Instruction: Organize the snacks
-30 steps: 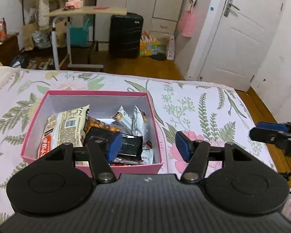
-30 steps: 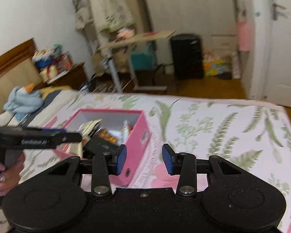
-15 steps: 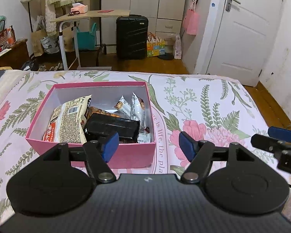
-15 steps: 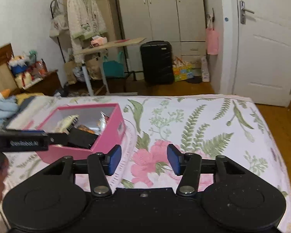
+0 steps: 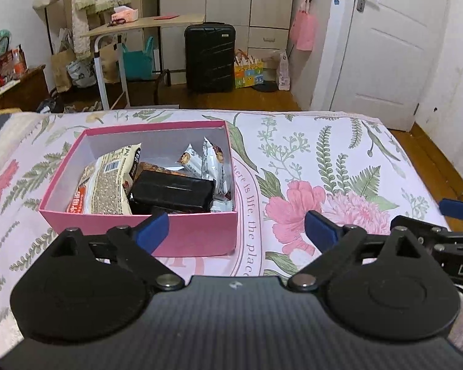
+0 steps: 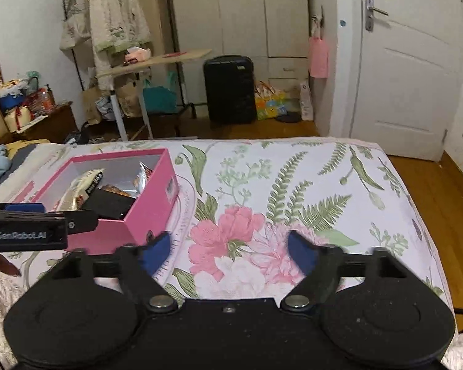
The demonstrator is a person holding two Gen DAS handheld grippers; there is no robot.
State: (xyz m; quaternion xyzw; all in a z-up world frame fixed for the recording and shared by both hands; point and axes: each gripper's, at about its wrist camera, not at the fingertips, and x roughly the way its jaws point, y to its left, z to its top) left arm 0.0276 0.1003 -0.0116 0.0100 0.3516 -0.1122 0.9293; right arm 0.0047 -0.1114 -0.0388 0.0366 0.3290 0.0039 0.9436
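Right wrist view: left gripper reads "GenRobot.AI".

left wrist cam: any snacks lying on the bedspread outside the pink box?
No: the snack packets all sit inside the pink box, and the floral bedspread around it shows only its print.

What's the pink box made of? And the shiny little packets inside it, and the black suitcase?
The pink box looks like matte cardboard: thin straight walls, crisp folded corners, no shine. The small packets seem to be glossy plastic or foil film, since they crinkle and catch the light. The black suitcase looks like hard moulded plastic, with ridges pressed into its shell, though it stands too far off to be sure.
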